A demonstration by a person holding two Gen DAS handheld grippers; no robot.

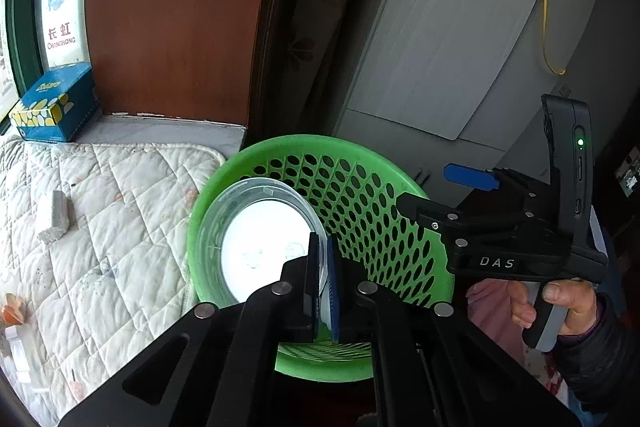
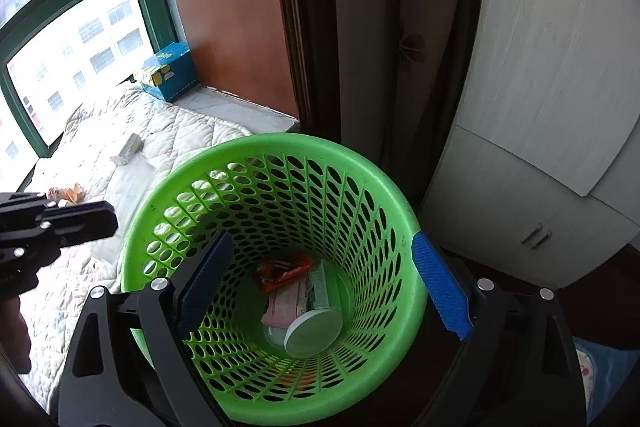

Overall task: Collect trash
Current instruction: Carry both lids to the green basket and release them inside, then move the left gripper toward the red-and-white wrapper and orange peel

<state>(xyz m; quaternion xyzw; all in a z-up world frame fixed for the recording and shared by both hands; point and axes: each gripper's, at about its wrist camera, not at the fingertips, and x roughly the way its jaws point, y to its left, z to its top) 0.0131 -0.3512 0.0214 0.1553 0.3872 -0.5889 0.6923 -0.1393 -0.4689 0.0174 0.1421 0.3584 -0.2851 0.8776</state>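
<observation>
A green perforated basket (image 1: 304, 143) stands beside a quilted mat. My left gripper (image 1: 323, 239) is shut on the rim of a clear round plastic container (image 1: 260, 227), held over the basket's left side. To the right, a hand (image 1: 560, 303) holds my right gripper (image 1: 440, 193) open above the far rim. In the right wrist view the right gripper (image 2: 322, 239) is open and empty over the basket (image 2: 280, 143). At the bottom lie a red wrapper (image 2: 282, 269), a pink packet (image 2: 286, 303) and a white-lidded tub (image 2: 314, 331). The left gripper (image 2: 112, 221) shows at the left, just outside the rim.
The quilted mat (image 1: 120, 207) carries a grey block (image 1: 58, 215) and an orange wrapper (image 2: 68, 193). A blue tissue box (image 1: 56, 103) sits on the sill by the window. A brown wooden panel (image 1: 180, 7) and a white cabinet (image 1: 440, 47) rise behind the basket.
</observation>
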